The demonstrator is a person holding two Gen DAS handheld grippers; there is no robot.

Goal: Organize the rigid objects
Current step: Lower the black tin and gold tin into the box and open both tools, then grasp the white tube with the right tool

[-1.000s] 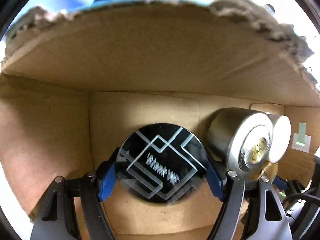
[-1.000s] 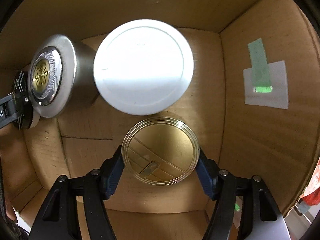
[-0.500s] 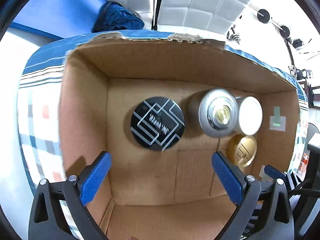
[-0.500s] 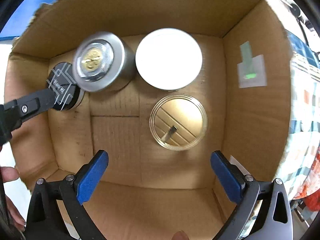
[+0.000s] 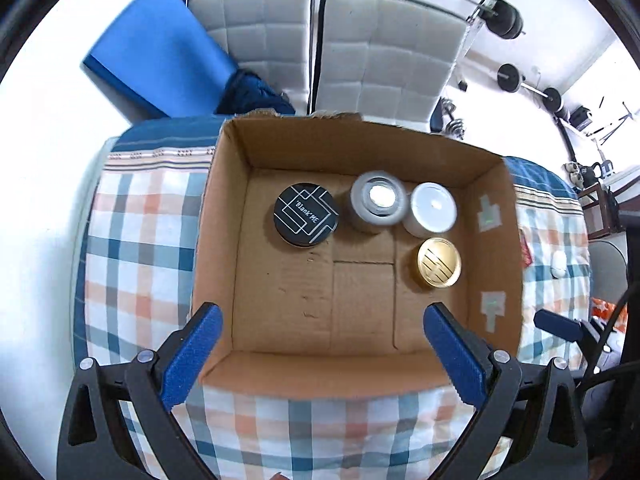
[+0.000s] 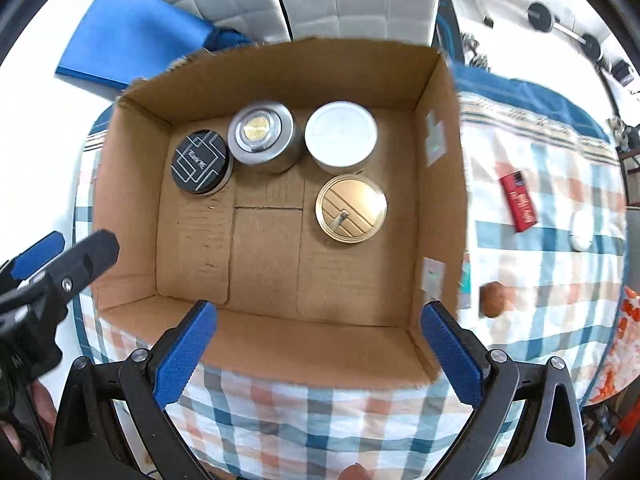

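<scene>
An open cardboard box (image 5: 224,240) (image 6: 436,208) stands on a checked cloth. On its floor sit a black round tin (image 5: 306,214) (image 6: 201,161), a silver tin (image 5: 378,200) (image 6: 262,136), a white tin (image 5: 432,208) (image 6: 341,136) and a gold-lidded tin (image 5: 439,262) (image 6: 351,208). My left gripper (image 5: 320,356) is open and empty, above the box's near edge. My right gripper (image 6: 318,354) is open and empty, also above the near edge. The left gripper also shows at the left of the right wrist view (image 6: 60,256).
On the cloth right of the box lie a red packet (image 6: 519,201), a white round thing (image 6: 582,232) and a brown ball-like thing (image 6: 494,299). Grey padded chairs (image 5: 320,40) and a blue mat (image 5: 160,48) stand behind.
Both grippers let go of their tins, opened wide and drew up and back out of the box. The black tin and the gold tin now rest on the box floor.
</scene>
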